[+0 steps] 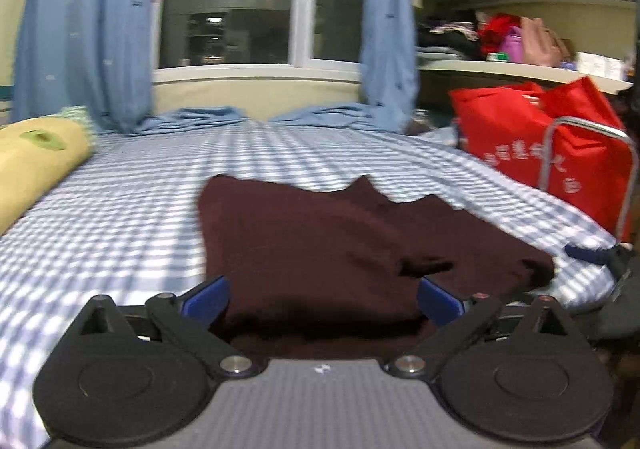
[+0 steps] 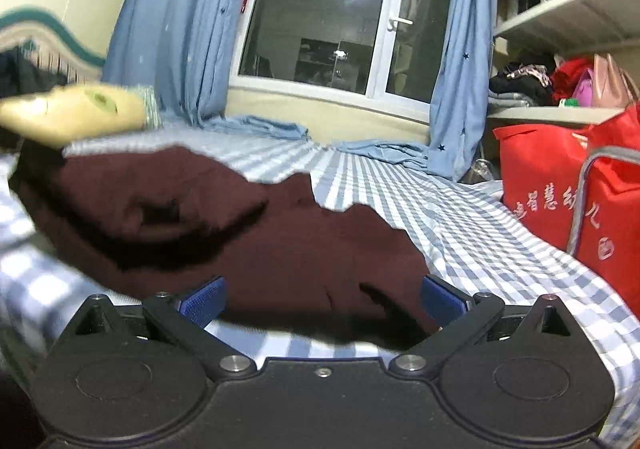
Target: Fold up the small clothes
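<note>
A dark maroon garment [image 1: 320,241] lies spread on the blue-and-white checked bed sheet [image 1: 140,193]. My left gripper [image 1: 322,299] is open, its blue pads [image 1: 206,299] wide apart just above the garment's near edge. In the right wrist view the same garment [image 2: 248,233] lies rumpled, with a fold raised at its left. My right gripper [image 2: 322,299] is open over the garment's near hem, holding nothing. The blue pads [image 2: 442,299] stand on either side of the cloth without closing on it.
A yellow pillow [image 1: 36,165] lies at the bed's left edge. A red bag [image 1: 544,141] with a metal frame stands at the right. Blue curtains [image 1: 84,25] and a window are behind the bed. Shelves [image 1: 520,69] with clutter stand at right.
</note>
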{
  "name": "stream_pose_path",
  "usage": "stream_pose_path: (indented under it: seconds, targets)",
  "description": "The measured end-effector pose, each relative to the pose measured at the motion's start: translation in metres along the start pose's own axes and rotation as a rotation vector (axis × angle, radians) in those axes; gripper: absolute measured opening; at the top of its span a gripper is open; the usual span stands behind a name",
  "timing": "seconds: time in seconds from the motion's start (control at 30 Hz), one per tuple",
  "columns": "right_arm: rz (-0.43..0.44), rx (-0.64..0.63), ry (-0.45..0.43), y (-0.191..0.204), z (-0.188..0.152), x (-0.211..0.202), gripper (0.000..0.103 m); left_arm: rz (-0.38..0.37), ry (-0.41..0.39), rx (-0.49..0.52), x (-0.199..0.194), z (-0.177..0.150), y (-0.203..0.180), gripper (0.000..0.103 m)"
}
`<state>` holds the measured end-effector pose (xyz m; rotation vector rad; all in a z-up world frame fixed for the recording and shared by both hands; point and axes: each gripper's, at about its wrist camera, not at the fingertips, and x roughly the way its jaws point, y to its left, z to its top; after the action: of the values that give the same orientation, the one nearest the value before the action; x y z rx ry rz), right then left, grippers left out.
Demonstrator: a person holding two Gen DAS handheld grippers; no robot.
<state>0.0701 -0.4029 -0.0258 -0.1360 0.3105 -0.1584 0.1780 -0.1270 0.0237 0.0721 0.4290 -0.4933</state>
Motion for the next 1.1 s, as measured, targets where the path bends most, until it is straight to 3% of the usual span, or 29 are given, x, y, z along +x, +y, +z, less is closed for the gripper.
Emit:
stream_pose_path:
  seconds: [0.13,0.37,0.53,0.77,0.87,0.9,0.93,1.0,1.1]
  targets:
    - [0.118,0.084,0.01,-0.01,0.024,0.014,0.103,0.043,0.039,-0.033,-0.003,-0.014,0.022,0.102]
    - [0.377,0.23,0.144,-0.015,0.062,0.083,0.102,0.05,0.067,-0.178,0.016,-0.021,0.044,0.102]
    - [0.444,0.361,0.275,-0.016,0.075,0.139,0.097,0.052,0.072,-0.215,0.031,-0.028,0.042,0.099]
    - [0.485,0.452,0.383,-0.008,0.078,0.183,0.065,0.067,0.057,-0.2,0.038,-0.034,0.034,0.092]
    - [0.494,0.469,0.41,-0.001,0.076,0.194,0.052,0.057,0.05,-0.179,0.037,-0.031,0.03,0.083]
    - [0.482,0.464,0.408,0.002,0.077,0.195,0.037,0.056,0.046,-0.169,0.037,-0.03,0.028,0.08]
    - [0.476,0.459,0.398,0.003,0.077,0.195,0.031,0.059,0.042,-0.155,0.037,-0.029,0.026,0.079]
    - [0.47,0.44,0.359,0.004,0.082,0.191,0.009,0.075,0.036,-0.129,0.037,-0.025,0.02,0.079]
    - [0.455,0.352,0.284,0.006,0.1,0.18,0.006,0.101,0.03,-0.091,0.037,-0.018,0.011,0.078]
